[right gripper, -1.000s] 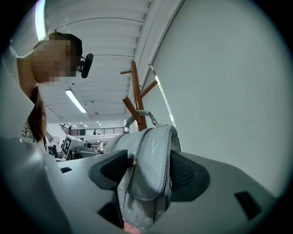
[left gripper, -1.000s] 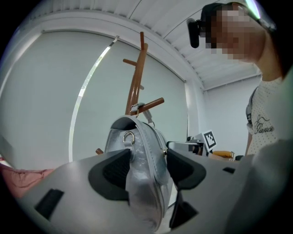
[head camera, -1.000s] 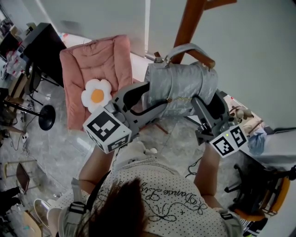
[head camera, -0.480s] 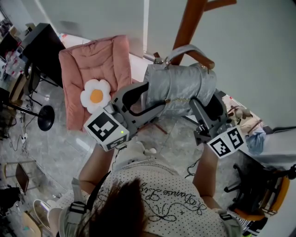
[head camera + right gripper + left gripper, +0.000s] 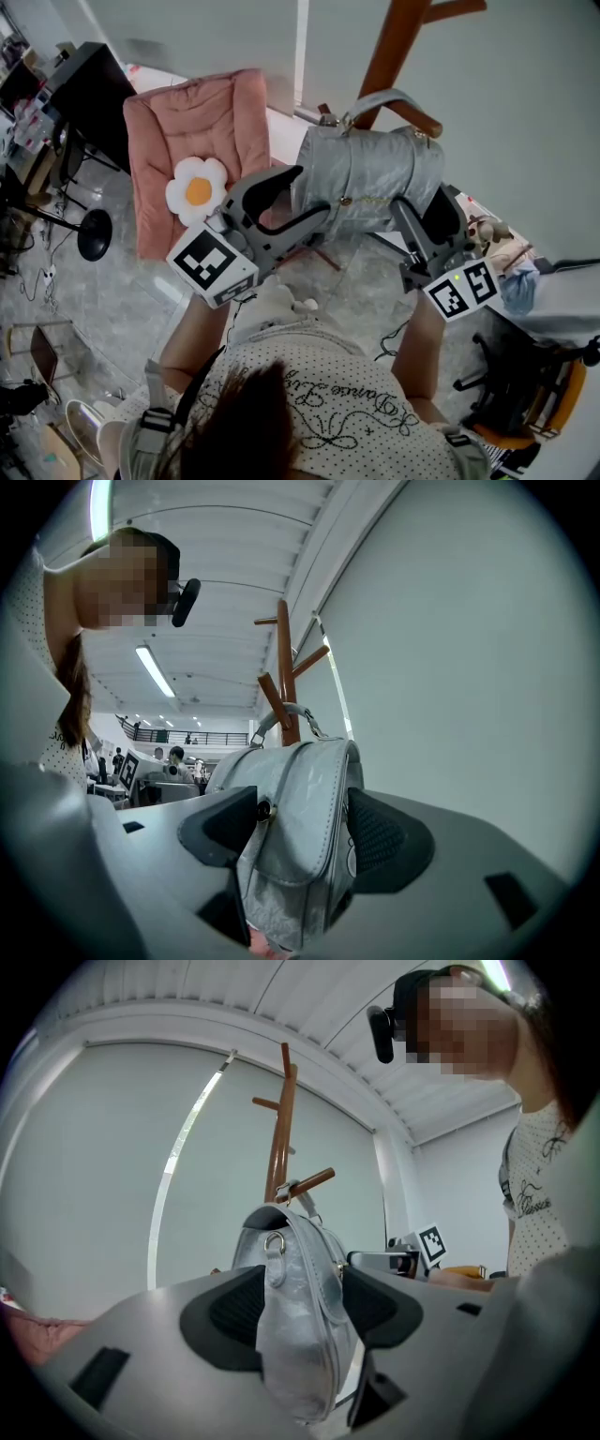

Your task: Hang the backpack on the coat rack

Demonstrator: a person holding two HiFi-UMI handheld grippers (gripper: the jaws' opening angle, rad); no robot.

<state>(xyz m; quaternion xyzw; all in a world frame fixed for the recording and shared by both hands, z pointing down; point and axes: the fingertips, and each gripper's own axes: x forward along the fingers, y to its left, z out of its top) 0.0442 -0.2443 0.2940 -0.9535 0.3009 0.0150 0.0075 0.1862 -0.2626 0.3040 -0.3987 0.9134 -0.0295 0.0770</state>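
The backpack [image 5: 370, 183] is found hanging by its handle [image 5: 380, 98] over a peg [image 5: 419, 120] of the coat rack [image 5: 394, 42], whose post is set close to a pale wall [image 5: 525, 112], so little room is left behind it. To the left, a pink chair [image 5: 202, 131] is placed near the rack, and bare floor [image 5: 122, 291] is seen under and in front of the bag. The lower right is crowded by an office chair [image 5: 525, 384] and small clutter that cannot be made out. One backpack, one rack, one pink chair and one flower cushion [image 5: 197, 190] are counted, together with two grippers; three pegs can be counted on the rack in the right gripper view. Both forearms are stretched forward from the body, and each tool is held about level, the marker cubes being turned back toward the person. The left gripper [image 5: 314, 195] is brought in from the left side of the bag, and its jaws are closed on that end, the pads being pressed on the silver fabric. The right gripper [image 5: 427, 202] is set on the opposite end; its jaws are opening, the bag's end is held between them, and both pads are seen lying against the fabric. The two tools are kept apart by the bag's width.
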